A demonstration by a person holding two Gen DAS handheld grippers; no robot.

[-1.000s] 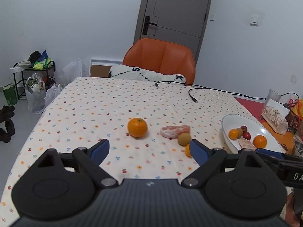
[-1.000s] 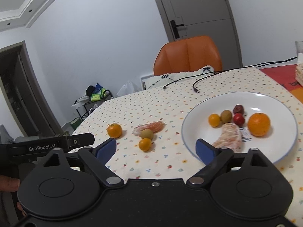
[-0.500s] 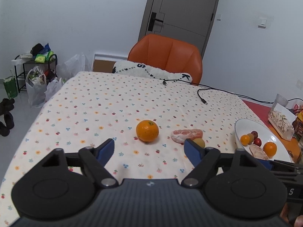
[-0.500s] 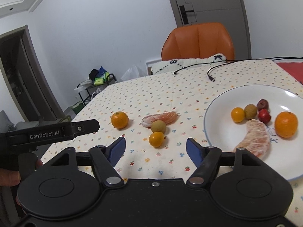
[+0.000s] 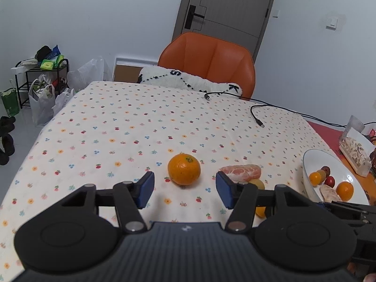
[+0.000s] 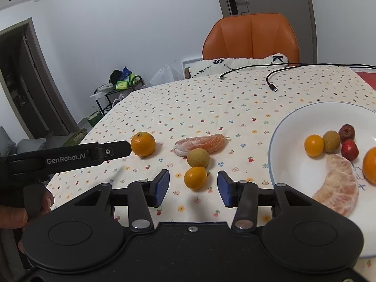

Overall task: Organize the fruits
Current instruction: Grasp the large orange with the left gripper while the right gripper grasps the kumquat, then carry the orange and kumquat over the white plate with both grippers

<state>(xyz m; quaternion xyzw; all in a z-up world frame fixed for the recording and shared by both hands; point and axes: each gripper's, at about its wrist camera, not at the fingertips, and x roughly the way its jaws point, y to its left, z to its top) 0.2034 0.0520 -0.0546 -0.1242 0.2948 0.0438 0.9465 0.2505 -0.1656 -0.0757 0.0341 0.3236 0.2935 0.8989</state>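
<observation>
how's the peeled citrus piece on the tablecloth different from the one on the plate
The peeled segment on the tablecloth is slimmer, nearly straight and deeper orange-pink; the peeled segment on the plate is thicker, curved like a crescent and paler. The first lies beside a small greenish-brown fruit, the second inside the white plate. Both are peeled, with white pith showing.

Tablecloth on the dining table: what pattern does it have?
The cream tablecloth carries small scattered flowers and cherries in red, orange and blue, clearest in the left wrist view.
</observation>
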